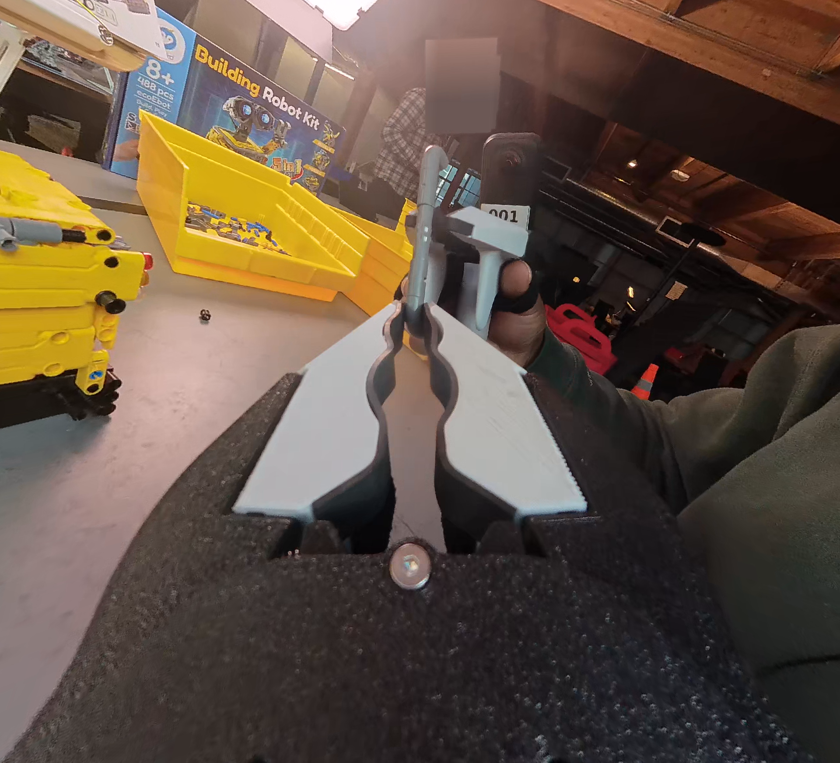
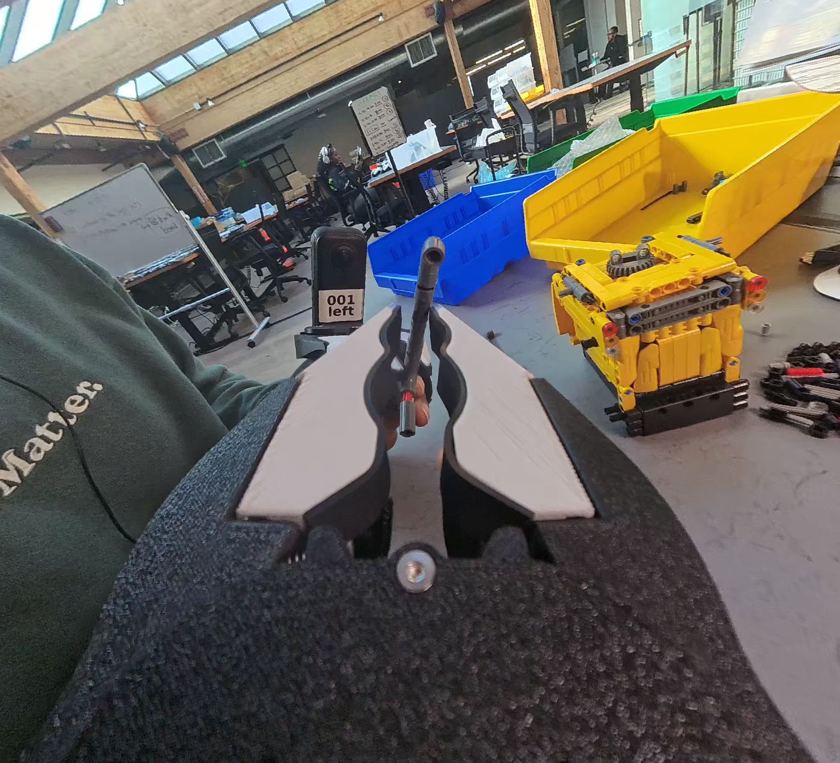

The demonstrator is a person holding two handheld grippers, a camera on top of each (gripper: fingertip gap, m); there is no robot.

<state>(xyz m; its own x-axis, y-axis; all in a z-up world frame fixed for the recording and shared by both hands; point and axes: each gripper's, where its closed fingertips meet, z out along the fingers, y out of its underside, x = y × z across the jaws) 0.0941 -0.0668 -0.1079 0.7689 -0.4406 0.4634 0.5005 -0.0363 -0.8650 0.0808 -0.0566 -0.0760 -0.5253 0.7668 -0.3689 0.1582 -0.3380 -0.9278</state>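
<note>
My left gripper [image 1: 413,314] is shut on the lower end of a thin grey rod [image 1: 422,236] and holds it upright above the grey table [image 1: 182,400]. The right gripper [image 1: 434,219], held by a hand [image 1: 516,318], clasps the same rod at mid height from the right. In the right wrist view my right gripper [image 2: 416,319] is shut on the dark grey rod [image 2: 425,286], which has a round connector on top and a red band near its lower end. The left gripper's camera [image 2: 338,272] stands just behind it.
A yellow brick-built vehicle [image 1: 54,286] [image 2: 659,322] sits on the table. There are a yellow bin [image 1: 254,213] with small parts, a kit box [image 1: 227,113], a blue bin [image 2: 459,236], another yellow bin [image 2: 682,177], a green bin [image 2: 682,113] and a pile of black pieces [image 2: 804,386]. My left and right fingertips are right by each other.
</note>
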